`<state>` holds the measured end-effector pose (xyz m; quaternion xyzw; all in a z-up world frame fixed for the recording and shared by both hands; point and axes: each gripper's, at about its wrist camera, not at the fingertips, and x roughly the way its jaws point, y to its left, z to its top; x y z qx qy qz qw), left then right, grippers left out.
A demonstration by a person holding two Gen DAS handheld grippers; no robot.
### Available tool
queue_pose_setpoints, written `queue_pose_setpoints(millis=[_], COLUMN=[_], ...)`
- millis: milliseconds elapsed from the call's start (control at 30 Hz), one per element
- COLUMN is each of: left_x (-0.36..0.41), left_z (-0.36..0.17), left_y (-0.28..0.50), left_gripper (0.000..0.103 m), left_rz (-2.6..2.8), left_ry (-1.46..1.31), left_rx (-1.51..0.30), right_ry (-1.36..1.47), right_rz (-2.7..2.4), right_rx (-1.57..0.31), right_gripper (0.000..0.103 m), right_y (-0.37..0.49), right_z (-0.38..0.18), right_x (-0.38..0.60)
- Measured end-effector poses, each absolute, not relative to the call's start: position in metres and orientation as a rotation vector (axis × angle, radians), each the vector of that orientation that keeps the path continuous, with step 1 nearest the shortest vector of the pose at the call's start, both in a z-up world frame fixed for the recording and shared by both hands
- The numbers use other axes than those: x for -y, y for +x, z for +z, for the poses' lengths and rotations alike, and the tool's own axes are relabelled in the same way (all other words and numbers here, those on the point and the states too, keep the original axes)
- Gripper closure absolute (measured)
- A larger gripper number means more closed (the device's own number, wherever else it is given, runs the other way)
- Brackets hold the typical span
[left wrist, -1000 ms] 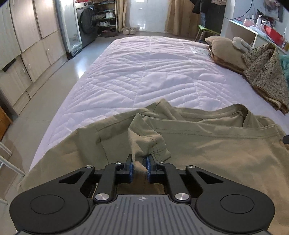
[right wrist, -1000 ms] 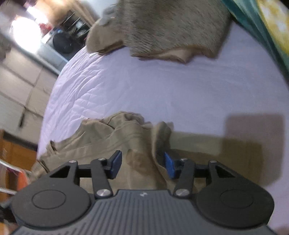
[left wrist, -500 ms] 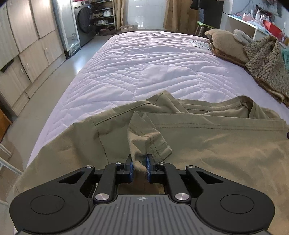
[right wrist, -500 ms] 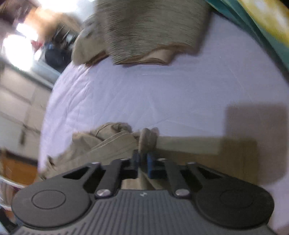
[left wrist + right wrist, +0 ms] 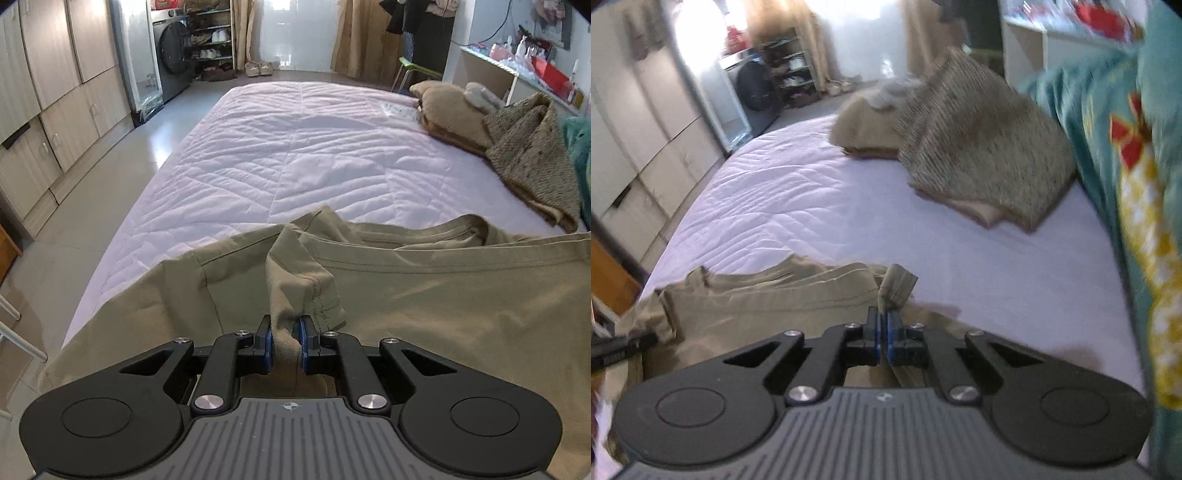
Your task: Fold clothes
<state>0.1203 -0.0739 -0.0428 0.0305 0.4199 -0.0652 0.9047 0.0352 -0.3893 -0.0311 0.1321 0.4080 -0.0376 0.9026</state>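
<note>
Both tools, left point(image 5: 285, 345) and right point(image 5: 884, 338), pinch bunched folds, seemingly sleeves, of the olive shirt point(image 5: 424, 306) ahead.

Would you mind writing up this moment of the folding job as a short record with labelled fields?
surface: bed with a lilac quilted cover
garment: olive T-shirt, spread over the near end of the bed
left claw: shut on a bunched fold of the shirt
right claw: shut on a shirt edge, which sticks up past its tips
other items: speckled brown knit and tan clothes at the right side; teal patterned fabric beside them
</note>
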Motion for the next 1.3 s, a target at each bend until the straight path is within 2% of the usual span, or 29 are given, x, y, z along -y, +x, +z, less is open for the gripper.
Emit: queue_pose_setpoints(millis=[500,900,1033,1067,1133,1167,1267,1300], left_x=[0.053,0.029,0.024,0.026,0.030,0.033,0.056,0.063], left_z=[0.021,0.012,0.011,0.013,0.016,0.016,0.015,0.013], left_y=[0.024,-0.065,-0.079,-0.074,-0.060,-0.052,-0.024,-0.015], left_gripper=[0.089,0.088,0.085,0.082,0.080,0.078,0.065,0.061], left_rz=[-0.225,-0.333,-0.349,-0.342,-0.337,-0.328,-0.286,-0.266], left_ry=[0.015,0.086,0.095,0.086,0.079,0.085,0.137,0.160], left_rx=[-0.778,-0.848,-0.854,-0.845,-0.829,-0.823,-0.796,-0.784], right_ry=[-0.014,-0.180,-0.090,-0.057,0.016,0.056,0.127,0.131], right_rz=[-0.049,0.082,0.073,0.064,0.051,0.047,0.047,0.056], right_rx=[-0.825,-0.997,-1.054,-1.050,-1.034,-1.022,-0.999,-1.008], right_gripper=[0.099,0.099,0.095,0.090,0.071,0.055,0.038,0.037], right_y=[-0.048,-0.130,-0.143,-0.143,-0.140,-0.138,-0.122,-0.116], right_z=[0.021,0.011,0.009,0.012,0.021,0.026,0.023,0.018], right_x=[0.345,0.298,0.308,0.313,0.323,0.327,0.323,0.317])
